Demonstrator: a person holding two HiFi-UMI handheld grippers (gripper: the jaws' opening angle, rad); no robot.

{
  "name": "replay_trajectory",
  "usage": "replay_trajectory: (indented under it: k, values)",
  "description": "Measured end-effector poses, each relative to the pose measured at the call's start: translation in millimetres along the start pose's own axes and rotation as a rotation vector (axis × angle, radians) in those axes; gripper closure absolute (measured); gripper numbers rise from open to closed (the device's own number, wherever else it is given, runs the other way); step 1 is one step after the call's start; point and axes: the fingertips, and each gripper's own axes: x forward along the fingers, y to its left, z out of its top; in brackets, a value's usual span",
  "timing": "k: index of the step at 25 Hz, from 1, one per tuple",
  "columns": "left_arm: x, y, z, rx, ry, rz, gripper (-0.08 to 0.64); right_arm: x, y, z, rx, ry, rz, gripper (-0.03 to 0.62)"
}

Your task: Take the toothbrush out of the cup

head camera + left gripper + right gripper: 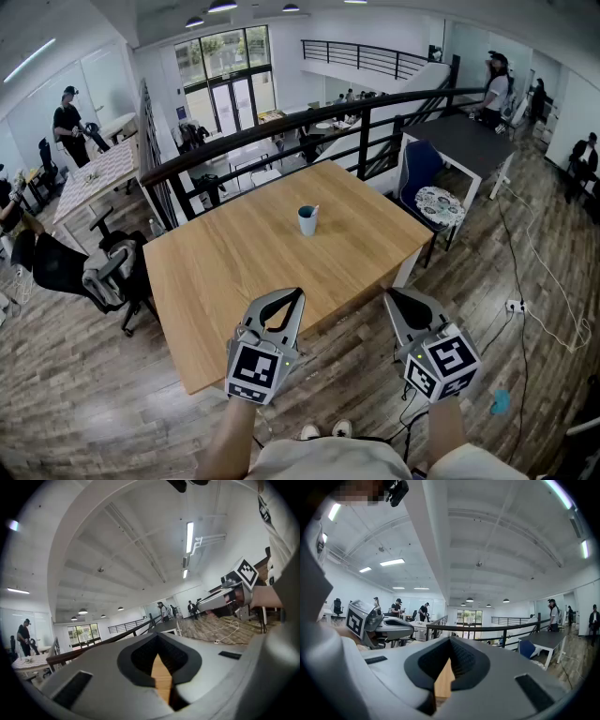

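**Desk:** Where is the toothbrush in this one?

**Photographer:** It stands in the blue cup (307, 221). The cup is upright near the middle of the pale wooden surface (234, 272). The toothbrush (315, 209) shows as a pinkish end above the rim, on the cup's right side.

**Desk:** And the two tools?

**Photographer:** Both are held level at the near side of the surface, well apart from the cup. The left tool (297, 295) is seen against the near edge of the wood. Its jaws are drawn narrow, tips together, and grip nothing. In the left gripper view only a sliver of wood shows through the slot below the tips. The right tool (394, 296) is beside the near right corner, and its jaws are likewise closed tip to tip on nothing.

**Desk:** What is around them?

**Photographer:** A black railing (281, 127) runs behind the surface. A black office chair (108, 272) stands to its left. To its right a blue chair (422, 169) stands by a dark table (469, 141). A white cable (544, 272) trails across the wooden floor, and people stand in the background.
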Motion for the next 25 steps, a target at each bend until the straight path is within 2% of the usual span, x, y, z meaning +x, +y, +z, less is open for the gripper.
replay_trajectory:
  k: [7,13,20,25]
  values:
    - [1,-4,1,0.003,0.003,0.013,0.545,-7,-7,1,0.027,-0.034,-0.001,0.597]
    - [11,-10,5,0.009,0.002,0.025,0.545,-7,-20,2,0.012,-0.045,0.0,0.597]
    - [22,-18,-3,0.006,0.011,0.059,0.545,-7,-38,-14,0.022,-0.034,0.012,0.595]
    - [43,-15,-12,-0.013,0.024,0.056,0.545,3,-58,-18,0.013,-0.02,0.011,0.595]
